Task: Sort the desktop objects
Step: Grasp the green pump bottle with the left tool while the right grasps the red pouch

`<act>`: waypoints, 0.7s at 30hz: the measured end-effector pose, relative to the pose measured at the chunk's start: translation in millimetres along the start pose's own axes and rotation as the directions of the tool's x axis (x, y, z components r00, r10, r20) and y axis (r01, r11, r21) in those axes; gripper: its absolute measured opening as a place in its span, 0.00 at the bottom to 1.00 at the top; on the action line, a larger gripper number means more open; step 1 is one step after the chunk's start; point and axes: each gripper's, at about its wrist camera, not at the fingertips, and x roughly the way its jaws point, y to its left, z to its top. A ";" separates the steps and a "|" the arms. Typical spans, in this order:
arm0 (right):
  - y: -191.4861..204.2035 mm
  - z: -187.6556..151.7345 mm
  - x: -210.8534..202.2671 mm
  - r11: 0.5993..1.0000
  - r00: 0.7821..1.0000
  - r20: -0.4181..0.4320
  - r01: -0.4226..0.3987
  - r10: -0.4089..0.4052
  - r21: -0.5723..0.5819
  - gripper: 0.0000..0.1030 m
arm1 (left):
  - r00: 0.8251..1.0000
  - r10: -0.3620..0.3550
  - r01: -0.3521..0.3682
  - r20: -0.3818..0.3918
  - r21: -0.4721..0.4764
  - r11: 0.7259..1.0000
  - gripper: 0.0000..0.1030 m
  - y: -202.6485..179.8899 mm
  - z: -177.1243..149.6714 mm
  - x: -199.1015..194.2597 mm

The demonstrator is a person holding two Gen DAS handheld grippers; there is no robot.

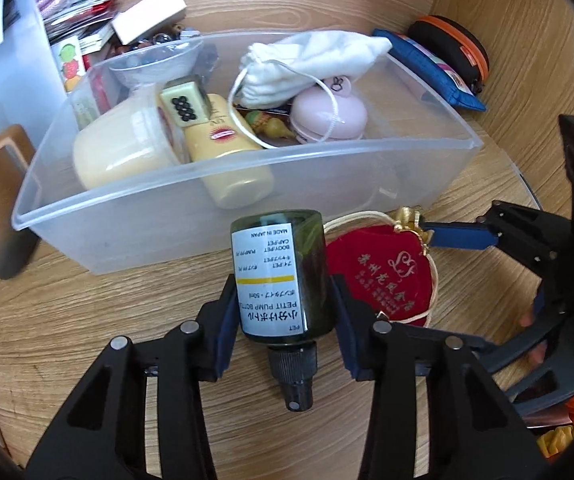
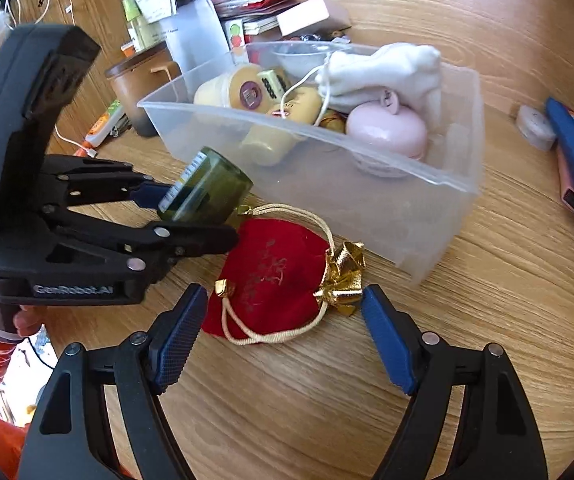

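Observation:
A dark green pump bottle (image 1: 275, 264) with a white label lies nozzle-toward-me between the blue pads of my left gripper (image 1: 283, 292), which is shut on it. In the right wrist view the bottle (image 2: 211, 192) hangs tilted above the wood, just in front of the clear plastic bin (image 2: 367, 200). A red velvet pouch (image 2: 271, 276) with a gold bow and cream cord lies flat on the table. My right gripper (image 2: 283, 296) stands open around it, one pad by the bow and the other by the pouch's left edge. The pads are not pressing on it.
The bin (image 1: 147, 232) holds a white drawstring bag (image 1: 311, 60), a pink case (image 1: 327, 116), yellow tubes and a mahjong tile. A blue pouch (image 1: 435, 68) and a black-orange case (image 1: 455, 44) lie to its right. A brown container (image 2: 139, 80), papers and cables crowd the left.

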 end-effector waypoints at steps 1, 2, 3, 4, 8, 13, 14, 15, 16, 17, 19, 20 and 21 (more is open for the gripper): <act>4.3 1.0 5.4 1.000 1.000 -0.001 0.017 -0.017 -0.012 0.72 | 1.000 -0.001 0.001 0.004 -0.004 1.000 0.42 0.8 -0.2 -1.1; 4.3 1.0 5.4 1.000 1.000 -0.001 0.017 -0.017 -0.012 0.71 | 1.000 -0.002 0.002 0.007 -0.007 1.000 0.42 2.4 -0.4 -2.1; 7.1 1.9 7.1 0.999 1.000 0.004 0.027 -0.027 -0.022 0.65 | 1.000 -0.003 0.003 0.008 -0.011 1.000 0.42 3.7 -0.6 -2.9; 10.2 3.0 8.9 0.999 0.999 0.015 0.038 -0.038 -0.025 0.55 | 1.000 -0.002 0.002 0.010 -0.015 1.000 0.42 4.3 -0.9 -3.4; 17.3 6.9 12.4 0.999 0.999 0.032 0.019 -0.017 -0.035 0.42 | 1.000 0.002 -0.002 0.011 -0.026 1.000 0.42 10.0 -3.7 -5.0; 22.1 6.7 10.5 0.999 0.998 0.061 0.022 -0.019 -0.044 0.35 | 1.000 0.002 -0.001 0.019 -0.043 0.999 0.42 11.6 -5.2 -7.7; 21.9 6.5 9.2 0.999 0.998 0.067 0.025 -0.022 -0.042 0.35 | 1.000 0.002 -0.001 0.022 -0.045 0.999 0.41 12.0 -6.0 -9.0; 21.1 5.8 7.2 0.999 0.997 0.070 0.027 -0.024 -0.042 0.34 | 1.000 0.000 0.001 0.025 -0.045 0.999 0.41 19.1 -10.3 -14.7; 20.1 5.1 4.9 0.999 0.997 0.075 0.028 -0.025 -0.038 0.34 | 1.000 0.001 0.000 0.029 -0.047 0.999 0.42 19.8 -11.6 -17.1; 19.2 4.4 2.1 0.999 0.997 0.079 0.029 -0.026 -0.035 0.34 | 0.999 0.001 0.000 0.033 -0.048 0.999 0.41 20.0 -12.9 -19.4; 17.0 2.9 -5.8 0.999 0.995 0.090 0.033 -0.030 -0.032 0.34 | 0.999 0.005 -0.003 0.040 -0.052 0.999 0.41 20.0 -14.4 -23.2; 16.7 3.2 -8.9 0.999 0.995 0.094 0.034 -0.031 -0.031 0.34 | 0.999 0.006 -0.004 0.043 -0.053 0.999 0.41 21.1 -15.0 -24.8; 16.4 2.8 -12.1 0.999 0.995 0.098 0.034 -0.031 -0.028 0.34 | 0.999 0.006 -0.003 0.046 -0.055 0.998 0.40 21.4 -15.4 -26.2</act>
